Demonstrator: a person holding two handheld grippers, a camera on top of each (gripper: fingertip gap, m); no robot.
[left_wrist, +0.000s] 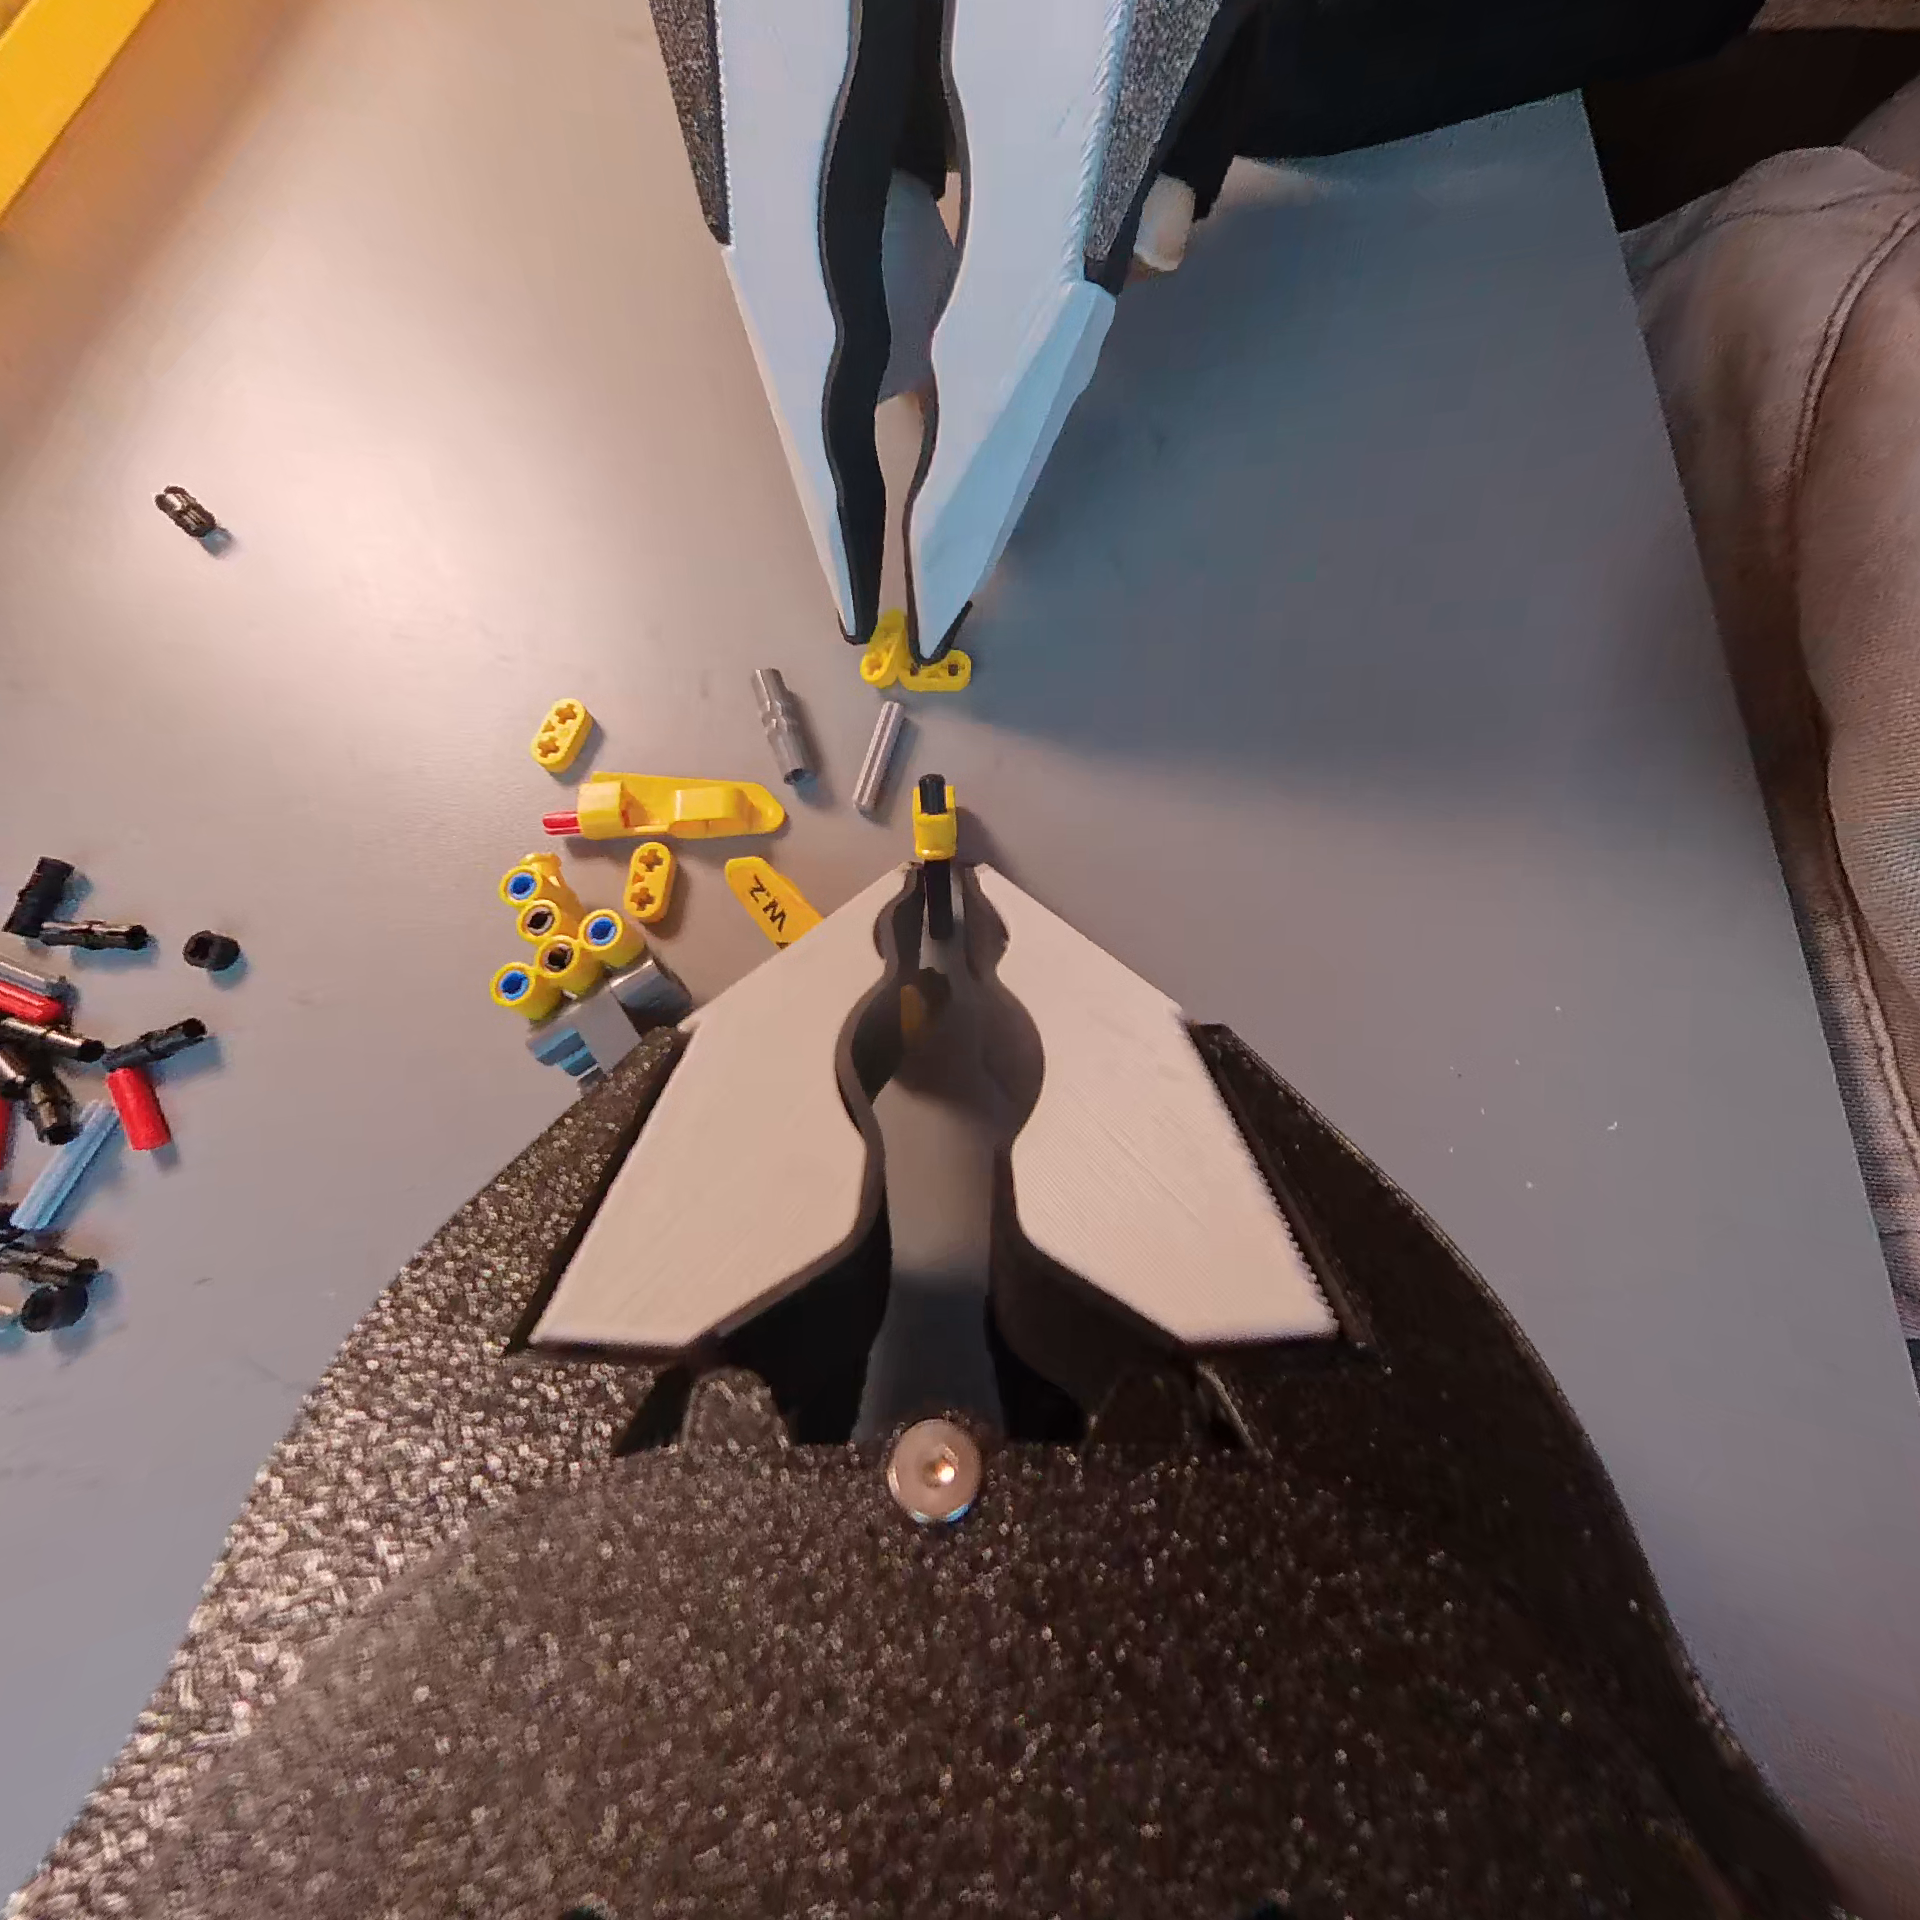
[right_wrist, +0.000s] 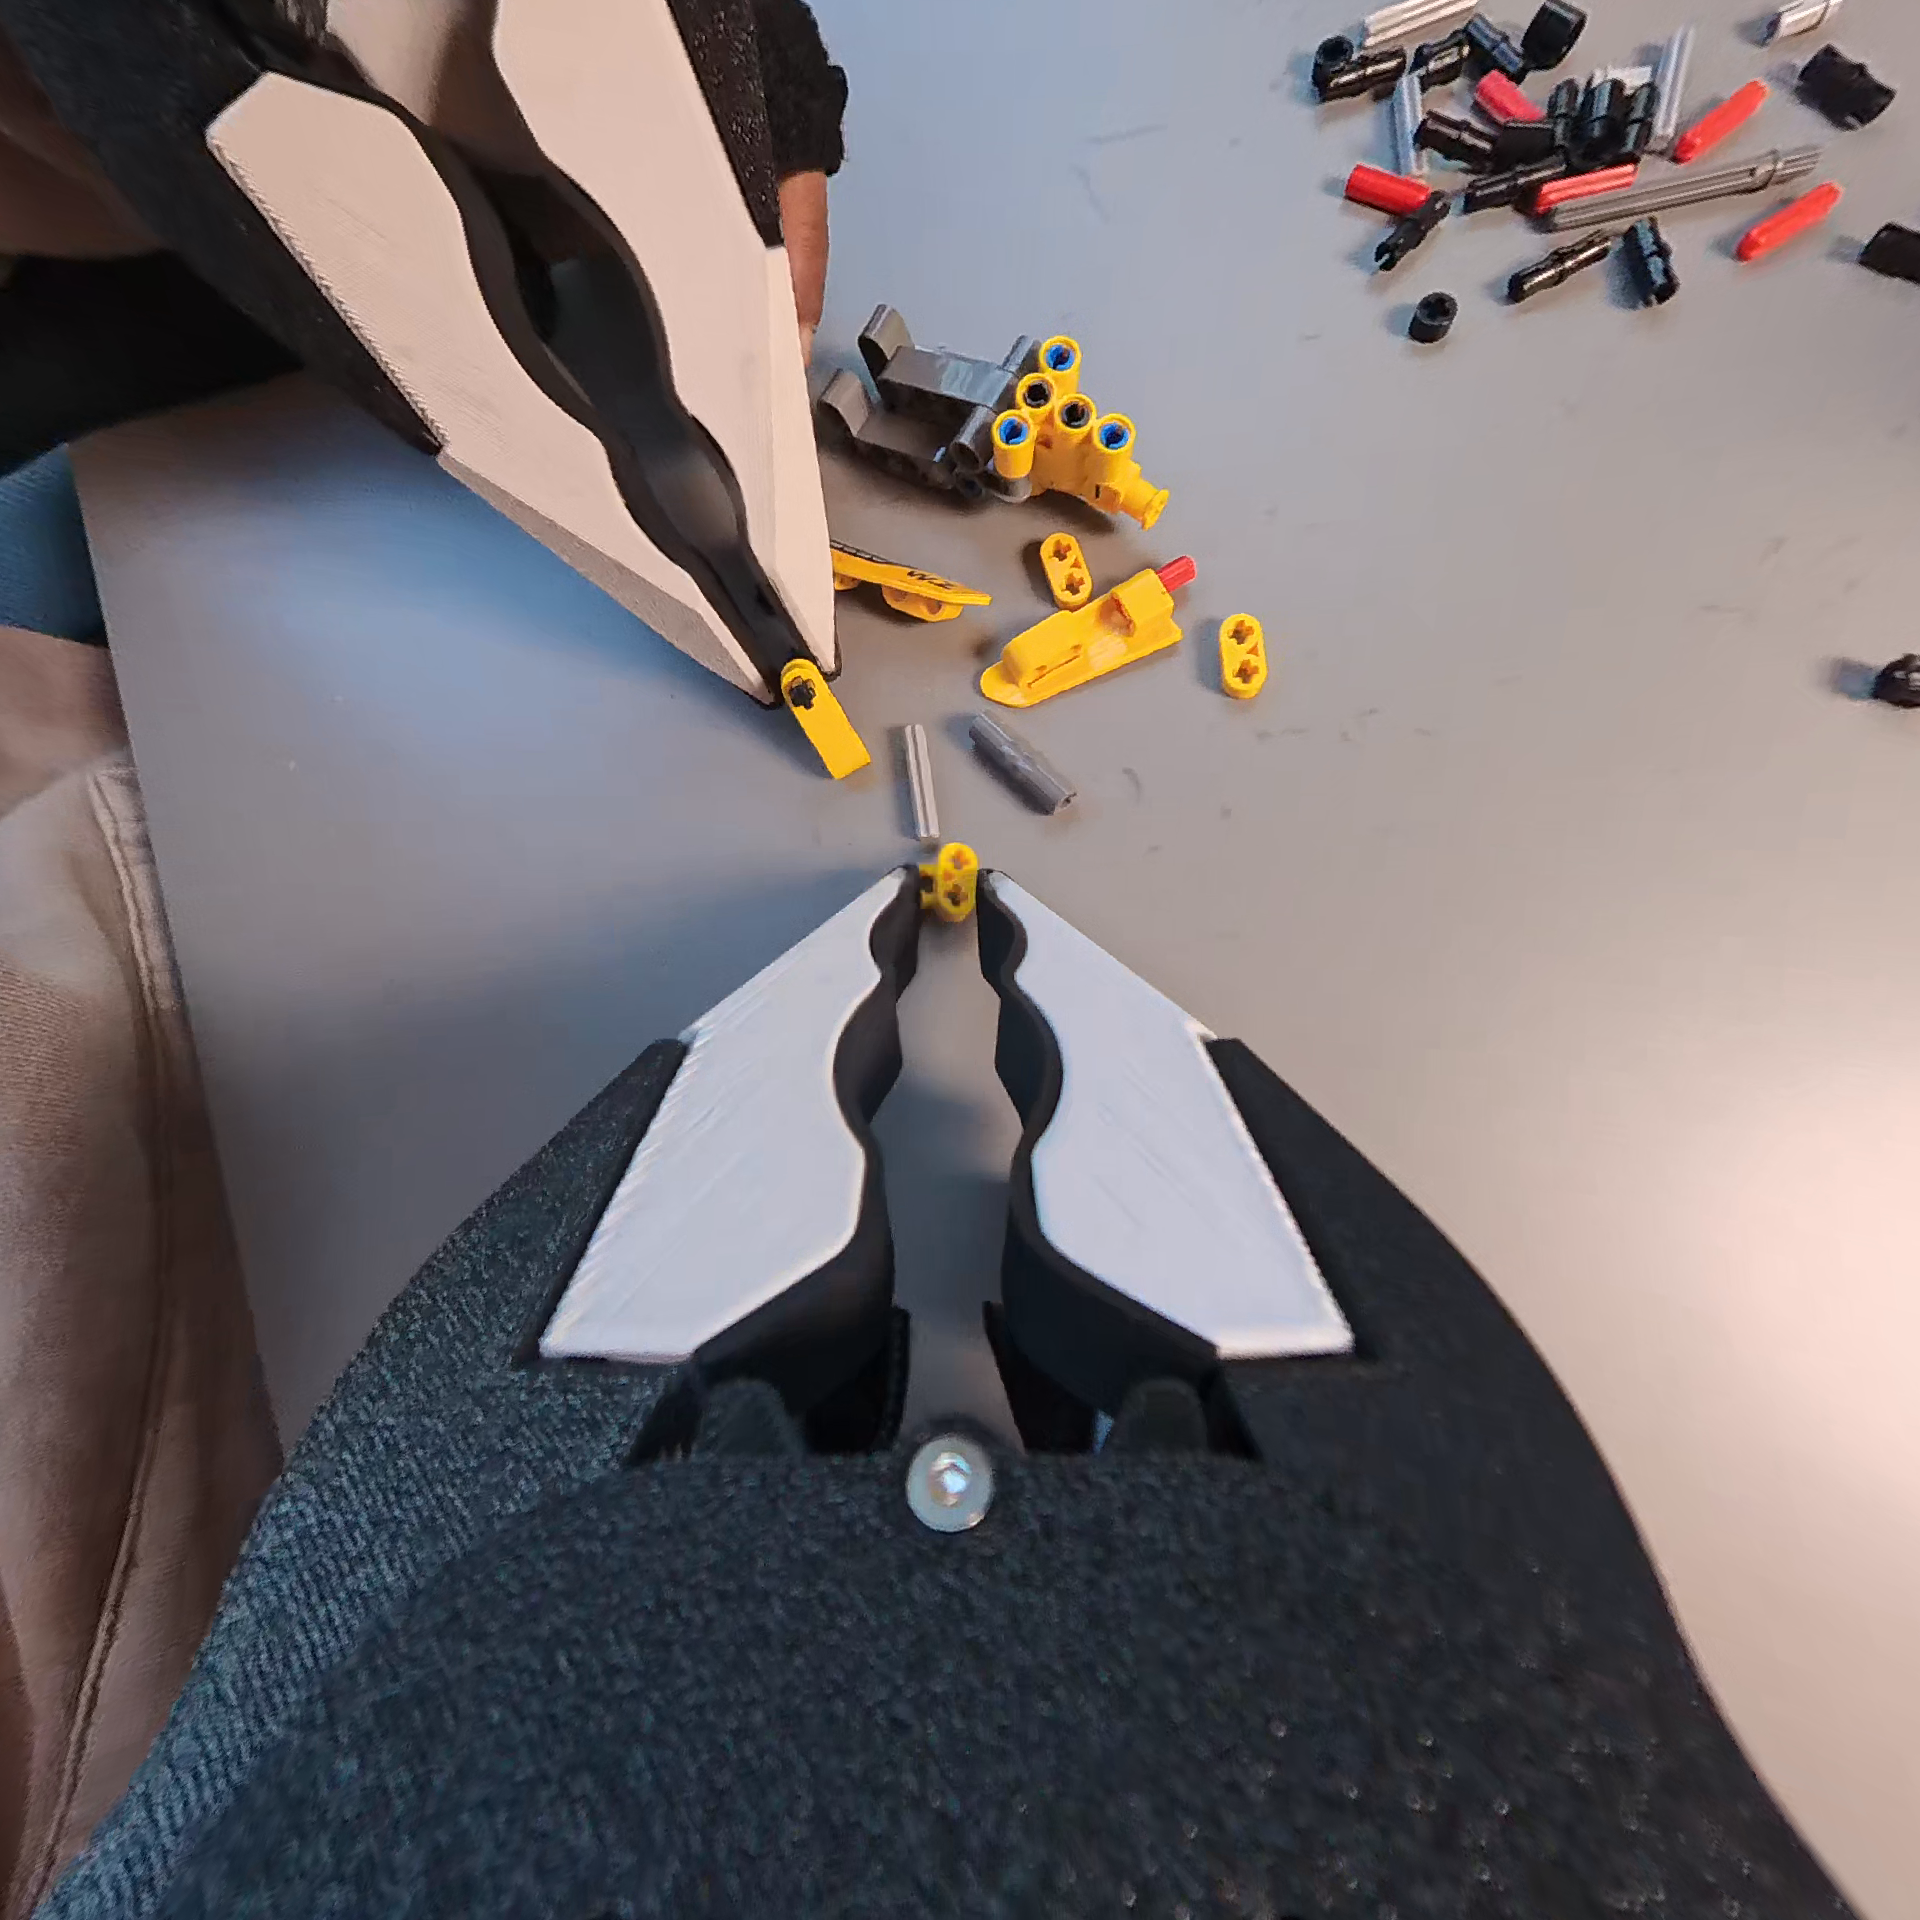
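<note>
My left tool (left_wrist: 932, 873) had closed its tips on a black pin carrying a yellow connector (left_wrist: 932, 818), held just above the counter (left_wrist: 1351, 623). My right tool (right_wrist: 951, 883) pinched a small yellow two-hole link (right_wrist: 953, 883) upright, a second link (left_wrist: 940, 673) lying flat against it. Two grey axles (right_wrist: 920, 779) lay between the tools, well in from the counter's edges. I judged a firm, steady pinch on both parts mattered most, keeping the tips clear of the axles.
</note>
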